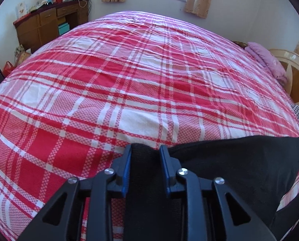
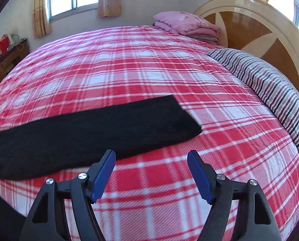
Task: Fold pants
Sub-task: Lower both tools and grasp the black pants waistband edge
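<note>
Black pants (image 2: 79,132) lie folded lengthwise in a long strip on the red plaid bedspread (image 2: 149,70), near the front edge. In the left wrist view the pants (image 1: 239,164) run off to the right. My left gripper (image 1: 145,150) is shut on a bunched end of the black cloth, which fills the gap between its blue pads (image 1: 126,172). My right gripper (image 2: 151,156) is open and empty, just in front of the strip's near edge, with the left fingertip close to the cloth.
A striped pillow (image 2: 270,88) lies at the right by the wooden headboard (image 2: 249,32). A folded pink blanket (image 2: 185,25) sits at the far corner. A wooden desk (image 1: 49,24) with clutter stands beyond the bed's left side, under a window.
</note>
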`<control>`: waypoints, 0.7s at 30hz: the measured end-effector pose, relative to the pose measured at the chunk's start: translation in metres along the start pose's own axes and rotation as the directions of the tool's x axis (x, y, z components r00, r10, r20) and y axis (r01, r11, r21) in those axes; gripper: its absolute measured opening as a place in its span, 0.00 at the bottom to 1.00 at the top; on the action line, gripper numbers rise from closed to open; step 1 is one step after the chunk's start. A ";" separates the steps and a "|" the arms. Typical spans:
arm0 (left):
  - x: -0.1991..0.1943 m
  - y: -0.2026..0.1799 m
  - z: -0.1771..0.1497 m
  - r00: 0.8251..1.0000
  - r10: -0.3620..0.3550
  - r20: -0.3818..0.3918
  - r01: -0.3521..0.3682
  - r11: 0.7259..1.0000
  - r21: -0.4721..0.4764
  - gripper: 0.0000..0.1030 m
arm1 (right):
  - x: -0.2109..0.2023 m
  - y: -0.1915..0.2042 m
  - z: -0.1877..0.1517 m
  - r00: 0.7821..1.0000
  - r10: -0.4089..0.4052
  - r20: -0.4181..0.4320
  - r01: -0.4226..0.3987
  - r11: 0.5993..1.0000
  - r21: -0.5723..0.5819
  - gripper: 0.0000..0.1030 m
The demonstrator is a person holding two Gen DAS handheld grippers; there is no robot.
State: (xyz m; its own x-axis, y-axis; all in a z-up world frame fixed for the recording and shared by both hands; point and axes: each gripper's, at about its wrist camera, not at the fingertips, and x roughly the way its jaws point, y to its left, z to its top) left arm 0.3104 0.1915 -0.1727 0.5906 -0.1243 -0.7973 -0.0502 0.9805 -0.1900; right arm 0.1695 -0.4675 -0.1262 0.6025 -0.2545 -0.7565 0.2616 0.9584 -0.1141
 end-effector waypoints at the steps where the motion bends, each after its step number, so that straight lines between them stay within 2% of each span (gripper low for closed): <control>1: 0.000 -0.001 0.001 1.000 0.004 -0.003 -0.004 1.000 0.000 0.22 | 0.006 -0.010 0.008 1.000 -0.006 -0.006 0.006 1.000 0.013 0.73; 3: 0.001 -0.006 0.001 1.000 0.011 -0.005 -0.011 1.000 0.023 0.16 | 0.015 -0.023 0.020 0.999 -0.034 -0.011 0.035 0.999 0.034 0.73; 10: 0.003 -0.018 0.001 0.997 0.081 -0.014 -0.081 0.996 0.049 0.14 | 0.066 -0.049 0.065 0.999 -0.012 -0.049 0.017 0.996 0.091 0.70; 19: 0.004 -0.015 -0.003 0.997 0.071 0.010 -0.071 0.997 0.021 0.14 | 0.131 -0.052 0.086 0.991 0.047 -0.128 -0.033 0.994 0.106 0.66; 20: 0.004 -0.016 -0.003 0.997 0.077 0.008 -0.077 0.997 0.025 0.14 | 0.139 -0.053 0.086 0.987 0.068 -0.147 -0.052 0.992 0.114 0.64; 21: 0.004 -0.017 -0.002 0.996 0.085 0.006 -0.085 0.996 0.029 0.14 | 0.144 -0.054 0.087 0.983 0.084 -0.162 -0.065 0.990 0.123 0.56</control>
State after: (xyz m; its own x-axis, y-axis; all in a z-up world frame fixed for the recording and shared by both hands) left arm 0.3120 0.1740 -0.1740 0.5890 -0.0399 -0.8072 -0.0765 0.9915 -0.1048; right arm 0.3072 -0.5674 -0.1727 0.4926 -0.1486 -0.8575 0.3129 0.9496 0.0152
